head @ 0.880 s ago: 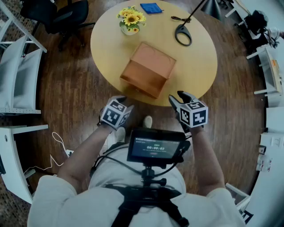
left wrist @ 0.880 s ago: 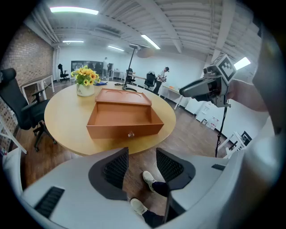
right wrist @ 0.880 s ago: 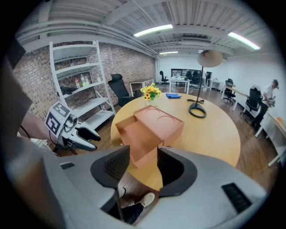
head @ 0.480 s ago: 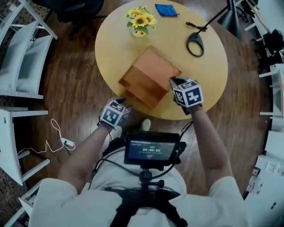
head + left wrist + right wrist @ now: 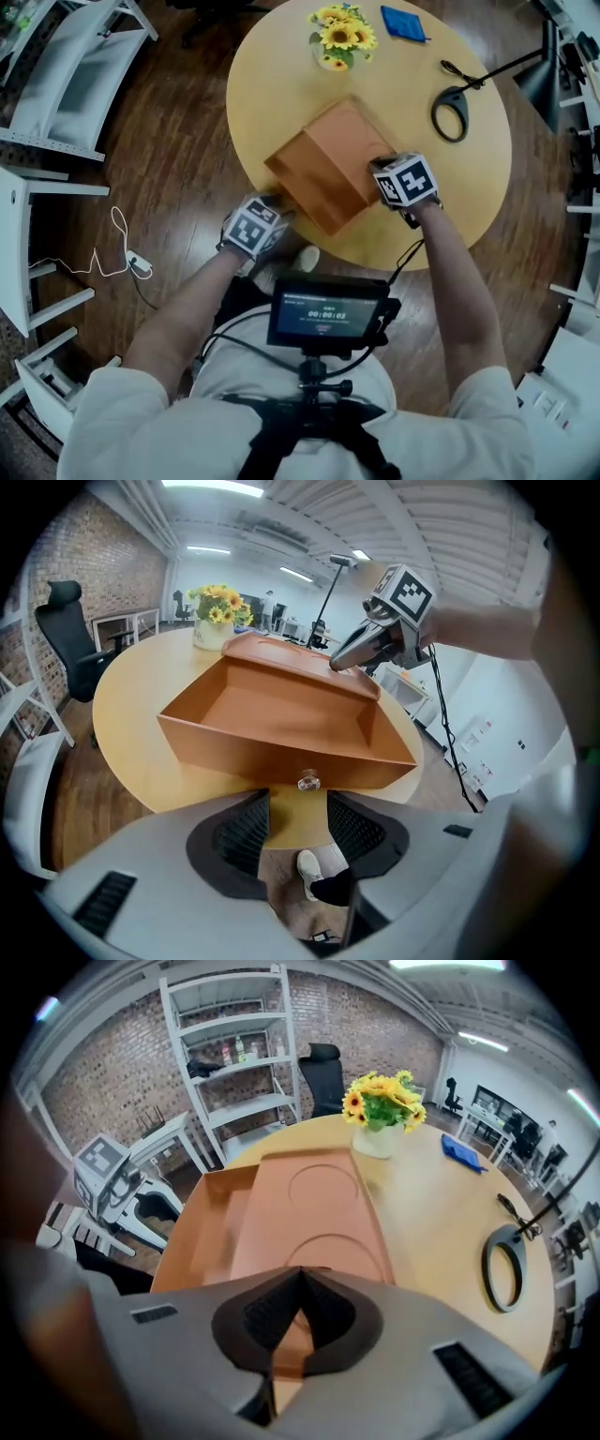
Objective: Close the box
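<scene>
Jaws on your left gripper (image 5: 298,819) stand spread wide with nothing between them; the small clear knob (image 5: 307,782) on the drawer front sits just ahead of the gap, apart from both pads. Jaws on your right gripper (image 5: 298,1283) are pressed together and pinch nothing. Their tips sit at the near right edge of the box's top panel, and in the left gripper view they look to be touching its rim. The box (image 5: 330,148), an orange-brown wooden one, sits on the round bench (image 5: 469,187) near the edge closest to you, turned at an angle. Its drawer (image 5: 281,705) stands pulled out toward your left gripper, so the box is open. The top panel carries two faint ringed outlines, plain in the right gripper view. In the head view your left gripper hangs just off the bench edge, facing the drawer front, while your right one is over the bench at the box's right corner. Farther back on the bench are a pot of sunflowers (image 5: 340,30) and a blue cloth (image 5: 403,22) near it. Well to the right lies a black ring-headed lamp (image 5: 452,111) whose arm runs off the bench. Below the left jaws you can see a light shoe (image 5: 309,866) on the dark wood floor (image 5: 187,187).
</scene>
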